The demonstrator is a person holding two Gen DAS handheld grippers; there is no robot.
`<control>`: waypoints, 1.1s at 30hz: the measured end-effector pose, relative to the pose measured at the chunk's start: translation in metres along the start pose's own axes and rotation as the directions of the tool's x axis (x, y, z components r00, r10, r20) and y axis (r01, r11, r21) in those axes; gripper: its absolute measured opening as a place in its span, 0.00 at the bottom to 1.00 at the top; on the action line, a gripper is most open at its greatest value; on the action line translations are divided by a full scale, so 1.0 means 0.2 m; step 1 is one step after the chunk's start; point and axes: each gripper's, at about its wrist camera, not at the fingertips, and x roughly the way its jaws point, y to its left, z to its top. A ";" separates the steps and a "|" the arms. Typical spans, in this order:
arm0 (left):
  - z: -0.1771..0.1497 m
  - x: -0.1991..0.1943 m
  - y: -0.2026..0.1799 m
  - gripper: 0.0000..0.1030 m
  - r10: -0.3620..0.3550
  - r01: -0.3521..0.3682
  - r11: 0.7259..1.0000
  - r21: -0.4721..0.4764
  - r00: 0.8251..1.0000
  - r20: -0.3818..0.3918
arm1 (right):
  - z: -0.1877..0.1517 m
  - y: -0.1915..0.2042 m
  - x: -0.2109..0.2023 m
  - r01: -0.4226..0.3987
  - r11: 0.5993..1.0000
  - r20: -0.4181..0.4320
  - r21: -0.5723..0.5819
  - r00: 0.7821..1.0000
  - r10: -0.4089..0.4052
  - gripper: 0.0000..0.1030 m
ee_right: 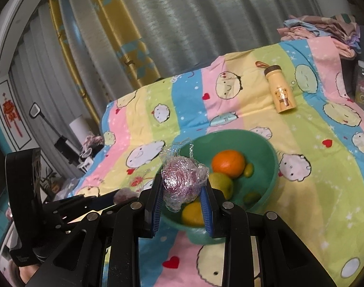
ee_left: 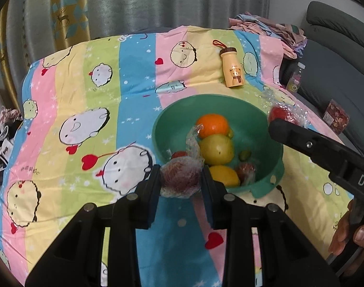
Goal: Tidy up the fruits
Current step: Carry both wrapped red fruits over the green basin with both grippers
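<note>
Gripping roundish wrapped fruit [ee_left: 180, 179], both grippers hover beside bowl [ee_left: 162, 129].

home, cartoon bedsheet [ee_left: 86, 91], curtains [ee_left: 139, 2], sofa [ee_left: 335, 55]

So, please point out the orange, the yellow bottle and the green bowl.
orange [ee_left: 212, 125]: left wrist view, middle of its peel.
yellow bottle [ee_left: 232, 70]: left wrist view, its body.
green bowl [ee_left: 182, 110]: left wrist view, bare far inner wall.

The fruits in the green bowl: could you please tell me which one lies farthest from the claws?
The orange, at the far end of the row, beyond the yellow-green apple and the lemon; it alone is orange-coloured.
</note>
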 end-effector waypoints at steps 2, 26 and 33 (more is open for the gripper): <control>0.02 0.02 -0.02 0.31 0.002 -0.002 1.000 0.009 1.000 0.000 | 0.02 -0.02 0.01 0.003 1.000 0.003 0.001 1.000 -0.003 0.30; 0.16 0.16 -0.12 0.32 0.007 -0.006 1.000 0.027 0.999 -0.035 | 0.11 -0.12 0.11 0.045 0.999 -0.024 -0.005 0.999 -0.045 0.30; 0.19 0.23 -0.13 0.32 0.014 -0.012 1.000 0.023 0.998 -0.068 | 0.10 -0.13 0.16 0.085 0.996 -0.055 -0.041 0.995 -0.087 0.30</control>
